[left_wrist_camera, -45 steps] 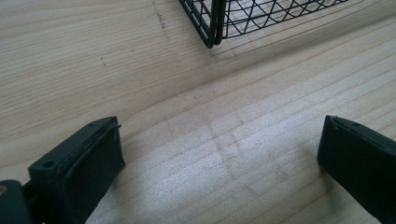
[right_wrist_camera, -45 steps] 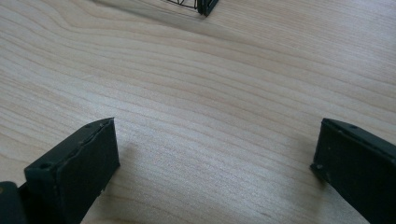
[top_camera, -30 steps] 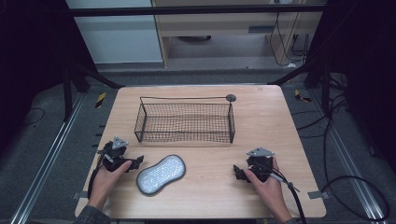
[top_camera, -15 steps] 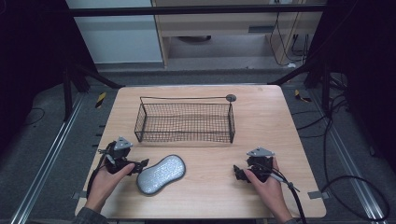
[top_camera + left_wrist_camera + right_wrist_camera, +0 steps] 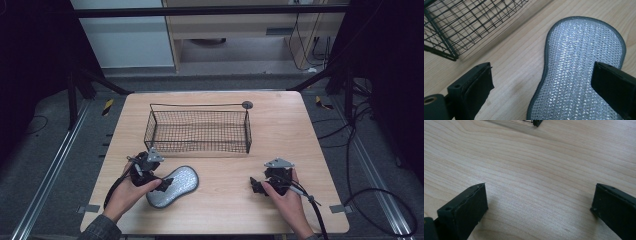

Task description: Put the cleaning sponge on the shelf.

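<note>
A silver, peanut-shaped scrubbing pad (image 5: 181,179) with a grey rim lies flat on the wooden table (image 5: 225,210), left of centre. My left gripper (image 5: 164,184) hovers at the pad's near-left end with its jaws wide apart. In the left gripper view, one jaw hangs over the pad (image 5: 579,62) and the other over bare wood; the left gripper (image 5: 541,80) holds nothing. My right gripper (image 5: 257,185) rests low at the front right, open. In the right gripper view, only wood grain lies between the jaws of the right gripper (image 5: 539,207).
A black wire basket (image 5: 197,142) stands behind the pad at mid-table, holding nothing; its corner shows in the left gripper view (image 5: 449,37). A small round grey disc (image 5: 247,104) sits at its far right corner. Dark floor, rails and cables surround the table.
My left gripper has moved right and slightly up, from beside the pad to over its left end. The right gripper and the pad have stayed put.
</note>
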### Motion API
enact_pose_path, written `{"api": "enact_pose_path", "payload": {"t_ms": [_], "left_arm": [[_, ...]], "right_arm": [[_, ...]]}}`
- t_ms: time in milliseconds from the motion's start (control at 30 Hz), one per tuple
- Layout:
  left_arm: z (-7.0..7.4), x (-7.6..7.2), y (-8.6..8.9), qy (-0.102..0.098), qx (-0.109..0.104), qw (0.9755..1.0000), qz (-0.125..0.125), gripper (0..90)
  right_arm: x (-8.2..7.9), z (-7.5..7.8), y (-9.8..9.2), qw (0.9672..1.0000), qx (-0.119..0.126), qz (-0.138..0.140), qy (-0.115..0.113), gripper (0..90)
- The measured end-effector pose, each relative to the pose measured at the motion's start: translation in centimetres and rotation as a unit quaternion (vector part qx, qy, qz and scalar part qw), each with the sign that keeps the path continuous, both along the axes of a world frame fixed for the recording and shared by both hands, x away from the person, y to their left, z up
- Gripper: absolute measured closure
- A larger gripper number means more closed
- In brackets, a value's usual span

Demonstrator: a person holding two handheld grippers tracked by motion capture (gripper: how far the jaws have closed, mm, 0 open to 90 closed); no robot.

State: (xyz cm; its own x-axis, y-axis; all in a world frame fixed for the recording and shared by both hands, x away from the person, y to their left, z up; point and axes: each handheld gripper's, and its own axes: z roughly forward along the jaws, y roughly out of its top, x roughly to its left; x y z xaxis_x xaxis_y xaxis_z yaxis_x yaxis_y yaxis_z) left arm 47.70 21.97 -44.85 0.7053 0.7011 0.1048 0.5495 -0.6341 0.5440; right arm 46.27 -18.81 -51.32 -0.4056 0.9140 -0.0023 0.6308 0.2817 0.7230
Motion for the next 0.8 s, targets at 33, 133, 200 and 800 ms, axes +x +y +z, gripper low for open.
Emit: {"api": "enact_pose_path", "payload": {"t_ms": [33,133,200,800], "left_arm": [[0.1,0.0,-0.3,0.006,0.009,0.9999,-0.005,3.5],[0.4,-0.1,-0.7,0.015,0.019,0.9996,-0.016,3.5],[0.6,-0.2,-1.0,0.017,0.024,0.9994,-0.021,3.5],[0.6,-0.6,-2.3,0.057,0.068,0.9944,-0.057,3.6]], "right_arm": [[0.0,0.0,0.0,1.0,0.002,-0.001,0.002,0.4],[0.0,0.0,0.0,1.0,0.0,0.0,0.0,0.4],[0.0,0.0,0.0,1.0,0.0,0.0,0.0,0.4],[-0.1,0.0,0.0,1.0,0.001,0.001,0.001,0.4]]}}
